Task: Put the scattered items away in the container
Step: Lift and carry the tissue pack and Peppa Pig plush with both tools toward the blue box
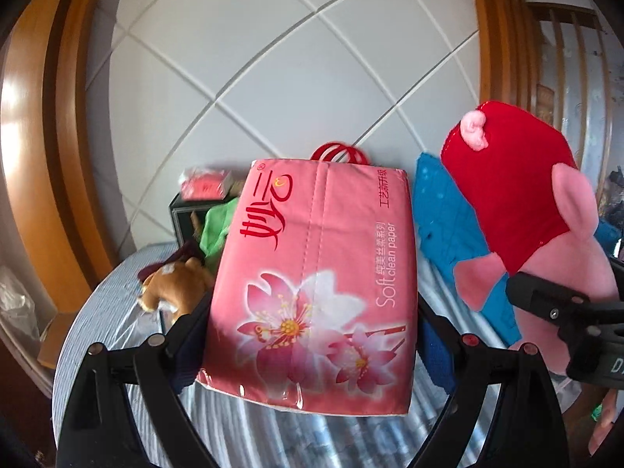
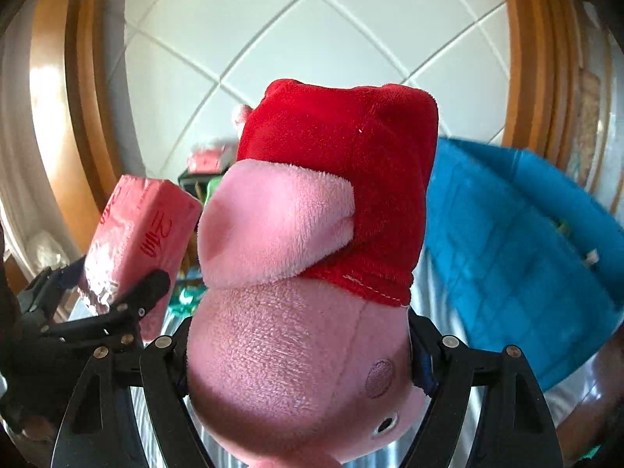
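The left gripper [image 1: 312, 335] clamps a glossy, brick-shaped tissue pack [image 1: 312, 280] — the right gripper [image 2: 298, 355] squeezes a fuzzy pink plush pig [image 2: 296, 351] in red velvety cloth.

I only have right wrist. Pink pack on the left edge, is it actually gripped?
Observer: Yes. The left gripper is clamped on the tissue pack, fingers on both its sides.
Operator: What's behind the pack?
Observer: A brown plush toy lies on the striped cloth, beside something green.
Operator: Is the container visible?
Observer: A dark box stands at the back, a small red packet on top.
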`<act>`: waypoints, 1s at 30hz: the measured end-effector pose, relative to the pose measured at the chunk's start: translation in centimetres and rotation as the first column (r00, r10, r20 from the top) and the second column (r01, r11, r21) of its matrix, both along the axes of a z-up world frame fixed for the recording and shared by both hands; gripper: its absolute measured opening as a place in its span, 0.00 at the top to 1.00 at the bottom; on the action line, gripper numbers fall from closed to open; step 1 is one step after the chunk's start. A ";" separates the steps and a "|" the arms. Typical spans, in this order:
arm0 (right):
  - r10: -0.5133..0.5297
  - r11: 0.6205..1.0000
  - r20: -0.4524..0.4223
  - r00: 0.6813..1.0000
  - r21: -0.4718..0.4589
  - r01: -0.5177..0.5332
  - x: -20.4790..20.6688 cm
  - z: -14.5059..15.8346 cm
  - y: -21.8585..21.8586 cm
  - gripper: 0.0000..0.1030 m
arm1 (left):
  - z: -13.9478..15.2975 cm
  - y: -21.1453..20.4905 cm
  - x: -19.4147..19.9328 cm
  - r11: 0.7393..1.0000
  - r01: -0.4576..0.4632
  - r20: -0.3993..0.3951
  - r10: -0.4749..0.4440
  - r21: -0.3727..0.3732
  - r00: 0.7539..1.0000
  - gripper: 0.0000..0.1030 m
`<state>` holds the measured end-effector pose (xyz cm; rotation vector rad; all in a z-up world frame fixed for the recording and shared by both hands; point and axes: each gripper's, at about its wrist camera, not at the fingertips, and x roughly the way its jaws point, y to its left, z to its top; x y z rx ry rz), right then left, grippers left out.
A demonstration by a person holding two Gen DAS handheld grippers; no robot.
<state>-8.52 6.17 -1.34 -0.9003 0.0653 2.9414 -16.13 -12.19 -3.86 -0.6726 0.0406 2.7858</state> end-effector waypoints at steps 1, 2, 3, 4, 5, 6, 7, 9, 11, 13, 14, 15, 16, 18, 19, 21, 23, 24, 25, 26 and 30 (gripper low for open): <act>-0.005 1.000 -0.013 1.000 0.003 0.005 0.4 0.4 0.6 0.22 | 0.4 0.8 0.2 1.000 0.007 -0.009 -0.007 0.005 1.000 0.12; -0.010 1.000 -0.023 1.000 0.007 0.010 0.8 0.8 1.3 0.22 | 0.7 1.8 0.4 1.000 0.012 -0.018 -0.012 0.009 1.000 0.12; -0.014 1.000 -0.035 0.999 0.010 0.014 1.3 1.2 2.2 0.22 | 1.0 2.6 0.5 1.000 0.015 -0.025 -0.015 0.012 1.000 0.12; -0.018 1.000 -0.046 0.999 0.011 0.018 1.8 1.5 3.3 0.22 | 1.3 3.4 0.7 1.000 0.020 -0.032 -0.020 0.013 0.999 0.12; -0.022 1.000 -0.055 0.998 0.012 0.023 2.3 1.8 4.5 0.22 | 1.5 4.9 1.0 1.000 0.023 -0.043 -0.022 0.018 0.999 0.12; -0.025 1.000 -0.062 0.998 0.013 0.026 2.6 2.0 5.5 0.22 | 1.8 6.1 1.4 0.999 0.024 -0.050 -0.023 0.023 0.999 0.12; -0.027 0.999 -0.070 0.997 0.016 0.029 2.9 2.2 6.7 0.22 | 2.0 7.5 1.8 0.999 0.023 -0.058 -0.021 0.029 0.998 0.12; -0.030 0.999 -0.090 0.995 0.024 0.032 3.8 2.9 9.8 0.21 | 2.4 10.0 2.3 0.999 0.018 -0.067 -0.016 0.035 0.998 0.12; -0.032 0.999 -0.112 0.993 0.028 0.035 4.4 3.9 13.1 0.21 | 2.9 13.3 3.0 0.999 0.017 -0.080 -0.014 0.035 0.997 0.12; -0.032 0.999 -0.134 0.990 0.032 0.036 5.0 4.8 16.4 0.21 | 3.5 16.3 3.7 0.999 0.009 -0.096 -0.005 0.035 0.995 0.12; -0.031 0.999 -0.144 0.989 0.038 0.037 5.4 5.2 18.3 0.21 | 3.8 18.1 4.0 0.999 0.002 -0.104 0.003 0.040 0.995 0.12; -0.032 0.998 -0.151 0.988 0.043 0.039 5.6 5.5 19.8 0.21 | 4.0 19.3 4.2 0.999 -0.002 -0.110 0.006 0.044 0.994 0.12; -0.034 0.998 -0.157 0.987 0.047 0.042 5.9 5.8 21.5 0.21 | 4.3 20.6 4.4 0.999 -0.006 -0.114 0.011 0.047 0.993 0.12; -0.043 0.997 -0.162 0.986 0.050 0.052 6.3 6.4 25.1 0.21 | 4.8 23.4 4.8 0.999 -0.009 -0.112 0.015 0.051 0.994 0.12; -0.051 0.997 -0.161 0.986 0.049 0.060 6.4 6.6 26.6 0.21 | 5.1 24.3 4.8 0.999 -0.007 -0.110 0.012 0.049 0.994 0.12; -0.073 0.996 -0.166 0.983 0.046 0.082 6.4 7.1 29.8 0.21 | 5.5 26.6 4.9 0.999 0.002 -0.109 0.002 0.037 0.994 0.12; -0.098 0.994 -0.172 0.980 0.038 0.106 6.2 7.3 32.3 0.21 | 5.9 28.4 5.0 1.000 0.010 -0.108 -0.007 0.027 0.994 0.12; -0.111 0.992 -0.175 0.978 0.033 0.118 6.2 7.5 33.4 0.21 | 6.1 29.5 5.0 0.999 0.025 -0.108 -0.023 0.021 0.994 0.12; -0.125 0.991 -0.180 0.976 0.029 0.132 6.2 7.7 34.5 0.21 | 6.2 30.6 4.9 0.999 0.041 -0.111 -0.039 0.015 0.993 0.12; -0.142 0.988 -0.186 0.972 0.029 0.150 6.4 7.8 35.4 0.21 | 6.5 31.6 4.9 0.998 0.056 -0.115 -0.055 0.011 0.992 0.12; -0.205 0.977 -0.176 0.963 0.025 0.212 6.5 7.9 38.6 0.21 | 7.4 36.0 4.5 0.989 0.150 -0.126 -0.146 0.018 0.981 0.12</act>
